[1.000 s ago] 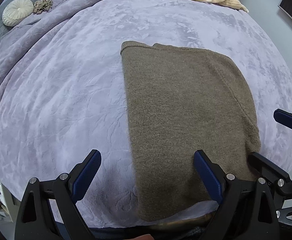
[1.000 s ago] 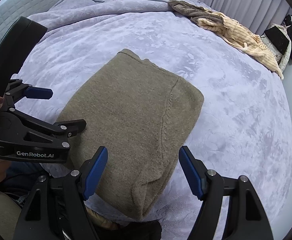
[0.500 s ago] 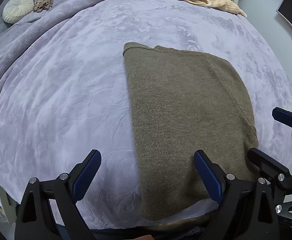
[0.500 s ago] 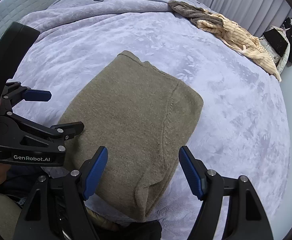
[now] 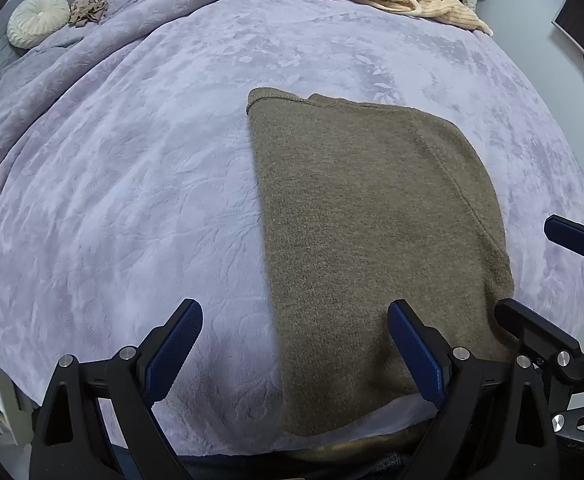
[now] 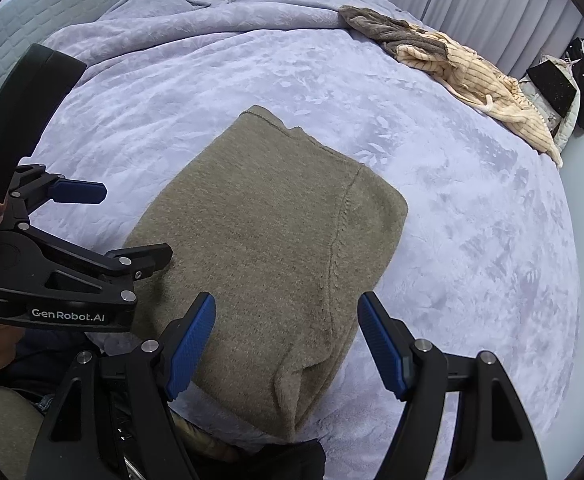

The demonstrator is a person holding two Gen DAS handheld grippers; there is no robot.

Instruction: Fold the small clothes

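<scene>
A folded olive knit sweater [image 5: 371,248] lies flat on the lavender bedspread [image 5: 132,200] at the near edge of the bed, its long axis running from near to far, ribbed edge at the far end. Both the left gripper [image 5: 292,344] and right gripper [image 6: 288,340] hover just above its near end, jaws spread wide, grasping nothing. A pinch taking only the top layer could pull the fold apart; the near hem, overhanging the bed edge, may slide off. Unfolded clothes [image 6: 463,72] wait far right.
</scene>
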